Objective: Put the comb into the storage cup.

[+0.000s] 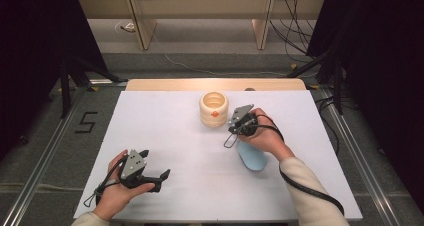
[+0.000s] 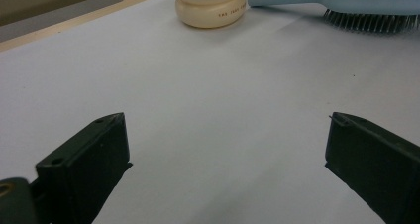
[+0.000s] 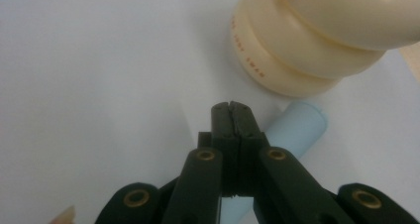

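A cream, ringed cup (image 1: 214, 108) with a small orange mark stands at the back middle of the white table (image 1: 165, 131). A light blue hairbrush (image 1: 252, 157) lies to its right, bristles down (image 2: 366, 21), with its handle (image 3: 297, 127) pointing at the cup (image 3: 317, 40). My right gripper (image 1: 234, 126) hovers just over that handle, close to the cup; its jaws (image 3: 232, 105) are shut against each other with nothing between them. My left gripper (image 1: 156, 163) rests near the front left, open and empty (image 2: 225, 120), aimed across the table toward the cup (image 2: 210, 8).
The table's far edge is a pale wooden strip (image 1: 215, 83). Beyond it are a grey floor, cables (image 1: 295, 31) and wooden furniture legs (image 1: 142, 31). Metal rails (image 1: 45, 151) run along both sides. Bare white surface lies between the two grippers.
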Demonstrator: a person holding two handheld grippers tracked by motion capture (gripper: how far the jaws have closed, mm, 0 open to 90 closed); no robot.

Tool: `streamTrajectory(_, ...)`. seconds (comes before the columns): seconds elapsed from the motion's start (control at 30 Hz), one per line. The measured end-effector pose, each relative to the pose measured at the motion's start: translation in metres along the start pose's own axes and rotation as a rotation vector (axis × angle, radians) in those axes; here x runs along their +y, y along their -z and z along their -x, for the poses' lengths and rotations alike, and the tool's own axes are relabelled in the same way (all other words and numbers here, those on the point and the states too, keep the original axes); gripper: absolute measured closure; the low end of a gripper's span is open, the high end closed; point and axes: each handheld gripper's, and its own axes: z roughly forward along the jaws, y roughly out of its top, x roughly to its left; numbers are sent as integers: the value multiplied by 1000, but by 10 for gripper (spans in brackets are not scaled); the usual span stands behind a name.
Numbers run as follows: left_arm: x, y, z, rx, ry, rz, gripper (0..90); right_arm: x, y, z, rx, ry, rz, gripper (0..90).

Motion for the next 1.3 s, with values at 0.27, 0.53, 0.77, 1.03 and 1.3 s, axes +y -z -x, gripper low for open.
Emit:
streamTrajectory(0.27, 0, -2, 1, 4, 3, -6, 26, 12, -19, 10, 0, 35, -98, 900)
streamTrajectory(0.53, -1, -2, 1, -1, 7, -7, 25, 14, -29, 13, 12, 40, -178, 900)
streamTrajectory(0.77, -1, -2, 1, -1, 5, -6, 25, 13, -28, 22, -18, 32, -243, 900)
streamTrajectory(1.03, -1, -3, 1, -2, 6, -5, 25, -2, -19, 32, -44, -22, -317, 900)
streamTrajectory(1.3, -1, -3, 1, 0, 5, -8, 25, -25, -4, 37, -53, -99, -354, 900)
